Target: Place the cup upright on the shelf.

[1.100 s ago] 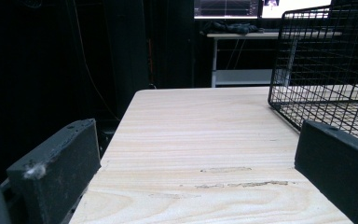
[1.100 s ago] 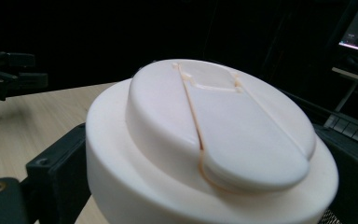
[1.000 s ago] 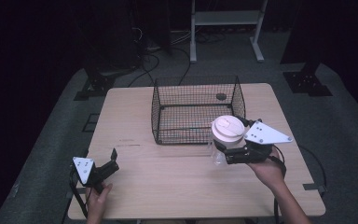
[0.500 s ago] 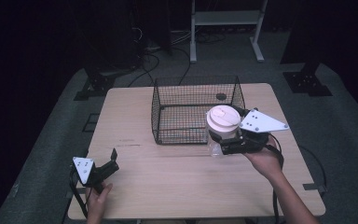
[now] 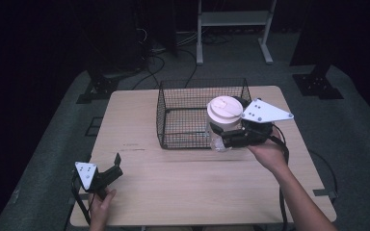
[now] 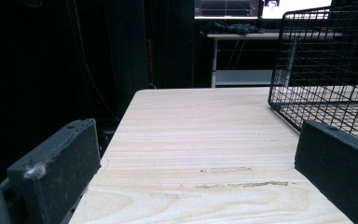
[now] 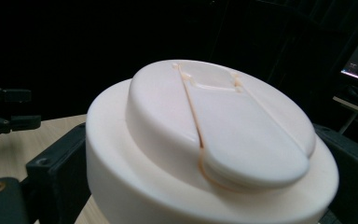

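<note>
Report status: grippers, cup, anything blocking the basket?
Right gripper shut on lidded cup, raised at wire basket front-right edge. Left gripper open, resting near table corner. Basket rim under cup.

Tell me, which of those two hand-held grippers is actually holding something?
The right gripper, by the black wire basket: its jaws clamp a white-lidded clear cup. The left gripper gapes open.

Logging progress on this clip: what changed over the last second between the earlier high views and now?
The right gripper, shut on the lidded cup, carried it up and away from the person, from the table beside the wire basket to over the basket's near right corner. Nothing was let go. The left gripper stayed open at the table's near left, and the basket did not move.
</note>
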`<state>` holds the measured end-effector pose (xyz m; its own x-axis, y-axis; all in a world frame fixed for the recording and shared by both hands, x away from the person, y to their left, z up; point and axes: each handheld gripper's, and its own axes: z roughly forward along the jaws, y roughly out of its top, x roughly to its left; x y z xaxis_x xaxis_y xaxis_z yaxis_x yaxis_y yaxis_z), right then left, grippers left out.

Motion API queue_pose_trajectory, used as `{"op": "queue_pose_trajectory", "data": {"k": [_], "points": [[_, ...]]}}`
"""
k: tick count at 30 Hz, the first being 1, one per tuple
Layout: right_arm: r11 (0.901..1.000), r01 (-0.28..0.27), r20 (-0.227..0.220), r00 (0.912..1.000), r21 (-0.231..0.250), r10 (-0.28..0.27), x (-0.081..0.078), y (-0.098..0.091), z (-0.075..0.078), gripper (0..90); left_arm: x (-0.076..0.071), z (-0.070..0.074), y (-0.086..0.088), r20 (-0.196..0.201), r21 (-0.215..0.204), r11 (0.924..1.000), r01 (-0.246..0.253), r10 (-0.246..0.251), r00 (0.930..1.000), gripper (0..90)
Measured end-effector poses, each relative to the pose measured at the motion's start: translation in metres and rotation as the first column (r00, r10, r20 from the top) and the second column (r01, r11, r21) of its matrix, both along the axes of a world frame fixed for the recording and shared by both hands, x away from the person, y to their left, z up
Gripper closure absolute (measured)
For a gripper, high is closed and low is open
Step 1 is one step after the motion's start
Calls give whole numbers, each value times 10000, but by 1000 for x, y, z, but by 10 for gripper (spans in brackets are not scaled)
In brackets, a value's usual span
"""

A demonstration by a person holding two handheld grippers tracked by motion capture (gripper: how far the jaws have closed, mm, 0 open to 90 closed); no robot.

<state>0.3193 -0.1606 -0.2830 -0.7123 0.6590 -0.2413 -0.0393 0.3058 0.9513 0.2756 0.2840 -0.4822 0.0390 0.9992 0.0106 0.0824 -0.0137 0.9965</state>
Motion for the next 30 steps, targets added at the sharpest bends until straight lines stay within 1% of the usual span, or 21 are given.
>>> {"op": "queue_pose_trajectory", "data": {"k": [14,21,22,24,30], "points": [[9999,-89,215,9997,-140,92,22,20,21,41,0,0,0,9,-13,10000,19,-19,10000,0],[10000,-30,306,9995,-95,33,35,28,28,41,0,0,0,9,-50,10000,24,-24,10000,0],[10000,-30,306,9995,-95,33,35,28,28,41,0,0,0,9,-50,10000,24,-24,10000,0],[10000,45,254,9997,-50,-44,43,31,30,41,0,0,0,22,-25,10000,32,-32,10000,0],[9997,231,242,9994,-57,-229,58,36,31,41,0,0,0,20,-57,10000,34,-34,10000,0]]}}
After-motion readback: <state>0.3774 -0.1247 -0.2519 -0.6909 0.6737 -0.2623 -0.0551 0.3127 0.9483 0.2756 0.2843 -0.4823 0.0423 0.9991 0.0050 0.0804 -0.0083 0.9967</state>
